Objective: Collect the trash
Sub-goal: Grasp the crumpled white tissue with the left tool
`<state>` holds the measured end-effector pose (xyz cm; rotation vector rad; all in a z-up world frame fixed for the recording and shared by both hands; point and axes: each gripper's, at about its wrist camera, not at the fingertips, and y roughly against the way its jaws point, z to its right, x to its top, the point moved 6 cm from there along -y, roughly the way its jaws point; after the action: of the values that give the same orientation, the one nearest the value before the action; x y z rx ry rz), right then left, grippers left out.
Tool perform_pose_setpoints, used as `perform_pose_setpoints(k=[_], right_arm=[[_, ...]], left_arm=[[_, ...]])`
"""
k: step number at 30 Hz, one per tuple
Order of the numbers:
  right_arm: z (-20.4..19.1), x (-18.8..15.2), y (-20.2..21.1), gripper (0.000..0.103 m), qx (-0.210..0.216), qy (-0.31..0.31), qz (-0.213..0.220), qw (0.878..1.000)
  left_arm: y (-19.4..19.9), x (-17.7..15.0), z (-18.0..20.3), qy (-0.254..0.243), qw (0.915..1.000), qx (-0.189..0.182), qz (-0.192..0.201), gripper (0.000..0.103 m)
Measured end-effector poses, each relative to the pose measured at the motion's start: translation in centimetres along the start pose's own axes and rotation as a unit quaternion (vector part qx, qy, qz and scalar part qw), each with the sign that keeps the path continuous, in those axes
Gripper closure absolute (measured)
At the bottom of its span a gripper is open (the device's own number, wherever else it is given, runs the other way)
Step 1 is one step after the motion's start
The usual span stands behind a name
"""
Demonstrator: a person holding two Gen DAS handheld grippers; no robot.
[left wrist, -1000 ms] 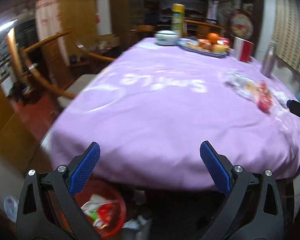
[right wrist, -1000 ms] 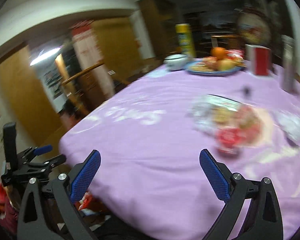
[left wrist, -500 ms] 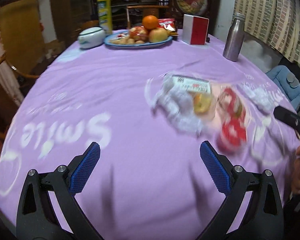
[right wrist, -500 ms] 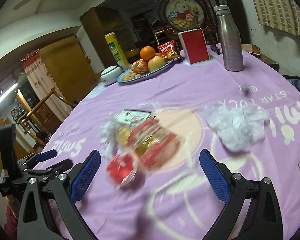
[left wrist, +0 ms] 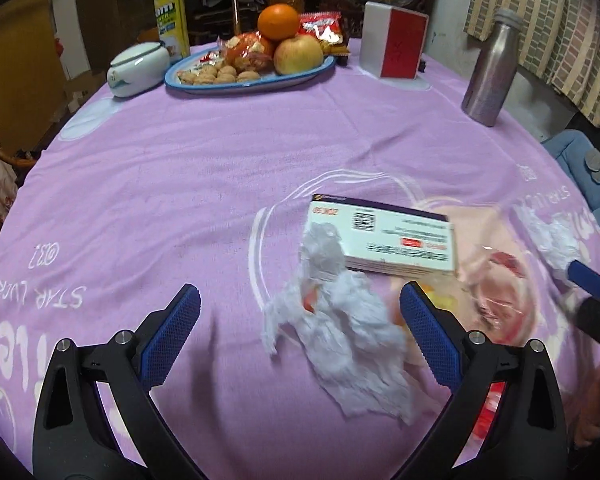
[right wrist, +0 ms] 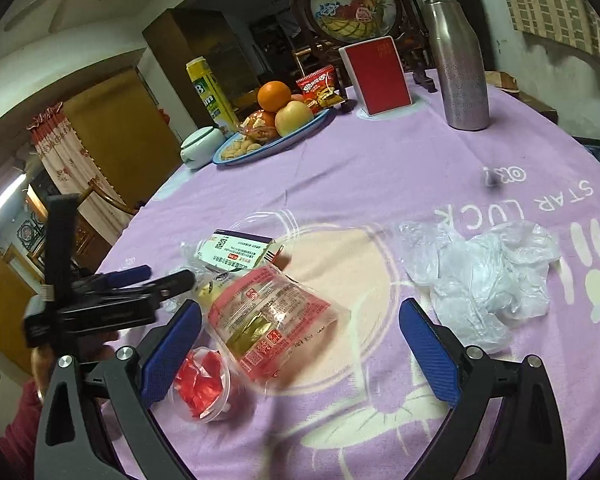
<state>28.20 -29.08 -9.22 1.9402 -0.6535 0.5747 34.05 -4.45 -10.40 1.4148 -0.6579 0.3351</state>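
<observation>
Left wrist view gives you wide bare purple cloth on the worktop (left wrist: 204, 168) to the left and ahead of your left gripper (left wrist: 300, 320), whose jaws stand spread with nothing between the pads. Its far rim is crowded: fruit plate (left wrist: 252, 76), red box (left wrist: 396, 44) and steel bottle (left wrist: 490, 76) stand well apart from the litter. Crumpled white tissue (left wrist: 340, 336) lies between the left gripper's fingers, nearer the right one, with the flat carton (left wrist: 388, 240) just beyond, touching the tissue's far end.

Your right gripper (right wrist: 300, 344) is likewise wide open and empty — the red-printed wrapper (right wrist: 276, 320) sits between its fingers toward the left one, a clear cup (right wrist: 204, 388) of red scraps just beside that finger. The crumpled clear bag (right wrist: 484, 280) lies to the right, beyond the right finger, and the cloth's near-centre patch between wrapper and bag is bare.
</observation>
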Motion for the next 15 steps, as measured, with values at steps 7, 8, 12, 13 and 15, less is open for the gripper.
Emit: perform_pose_setpoints(k=[7,8,12,13,15], right_arm=[[-0.3,-0.8,-1.2,0.006,-0.002,0.005,-0.037,0.999],[-0.3,-0.9,-1.2,0.006,-0.002,0.002,-0.037,0.999],[-0.3,-1.0,-1.3,0.006,0.0,-0.001,-0.041,0.999],[-0.4,-1.1,-1.3,0.006,0.001,0.0,-0.043,0.999],[-0.5,-1.1,-1.4,0.006,0.002,0.002,-0.046,0.999]], left_arm=[[-1.5,-1.1,-3.4,0.035,0.9986,0.014,-0.038,0.007],[-1.3,-1.1,-4.0,0.04,0.9984,0.021,-0.034,0.007],[0.2,-1.1,-6.8,0.053,0.9959,0.074,-0.005,0.007],[0.3,-1.1,-7.3,0.056,0.9953,0.079,-0.003,0.007],[0.4,-1.4,-7.6,0.062,0.9953,0.075,-0.006,0.007]])
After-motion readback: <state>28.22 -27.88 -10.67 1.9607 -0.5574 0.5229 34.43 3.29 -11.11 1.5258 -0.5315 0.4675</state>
